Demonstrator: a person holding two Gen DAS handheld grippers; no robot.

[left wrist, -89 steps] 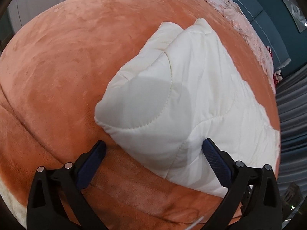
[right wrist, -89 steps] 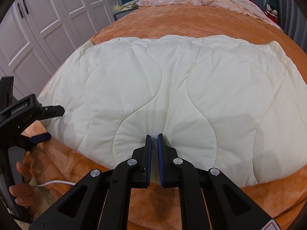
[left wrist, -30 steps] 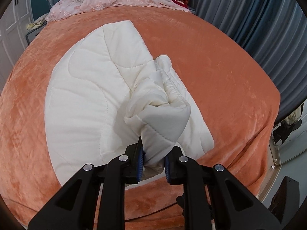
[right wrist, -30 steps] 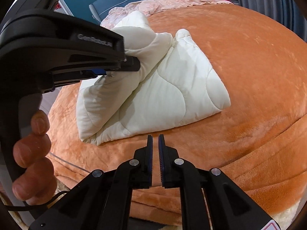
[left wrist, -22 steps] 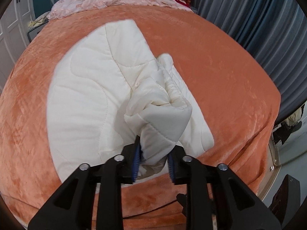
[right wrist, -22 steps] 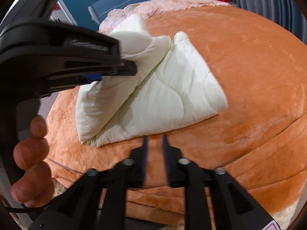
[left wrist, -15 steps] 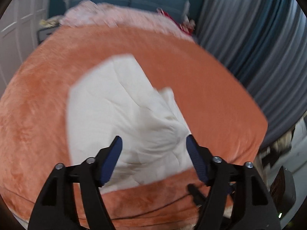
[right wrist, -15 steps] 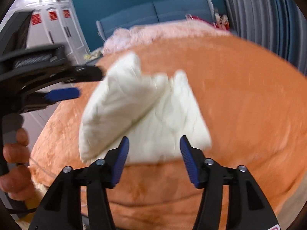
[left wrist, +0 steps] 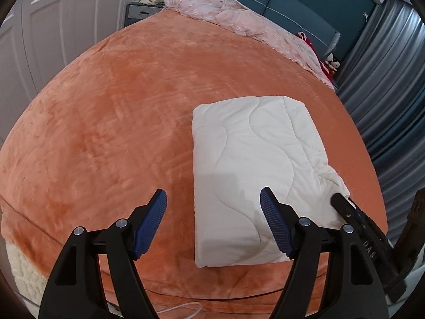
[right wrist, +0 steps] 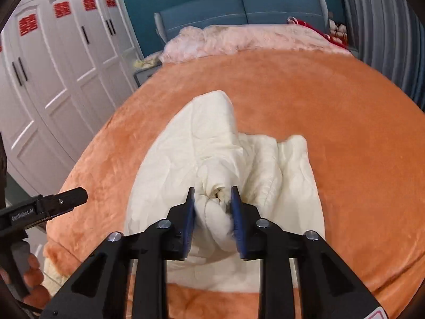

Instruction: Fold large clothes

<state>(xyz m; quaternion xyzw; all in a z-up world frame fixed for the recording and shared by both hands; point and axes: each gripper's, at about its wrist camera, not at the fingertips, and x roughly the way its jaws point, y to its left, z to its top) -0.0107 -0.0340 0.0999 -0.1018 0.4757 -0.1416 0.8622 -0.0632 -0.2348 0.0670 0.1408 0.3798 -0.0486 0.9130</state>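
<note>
Currently, left wrist view: left gripper [left wrist: 212, 212] spread wide, having just opened, nothing pinched; it hangs over the near left corner of the cream quilt [left wrist: 255, 159], which lies folded in a rectangle on the orange bedspread [left wrist: 119, 111]. Tip of the right gripper [left wrist: 342, 204] touches the quilt's near right corner.

Right wrist view: right gripper [right wrist: 213, 212] jaws have just been closing and now pinch a bunched fold of quilt [right wrist: 220, 154]. Left gripper [right wrist: 63, 199] at left edge, beside the quilt, handle in a hand [right wrist: 32, 279].
</note>
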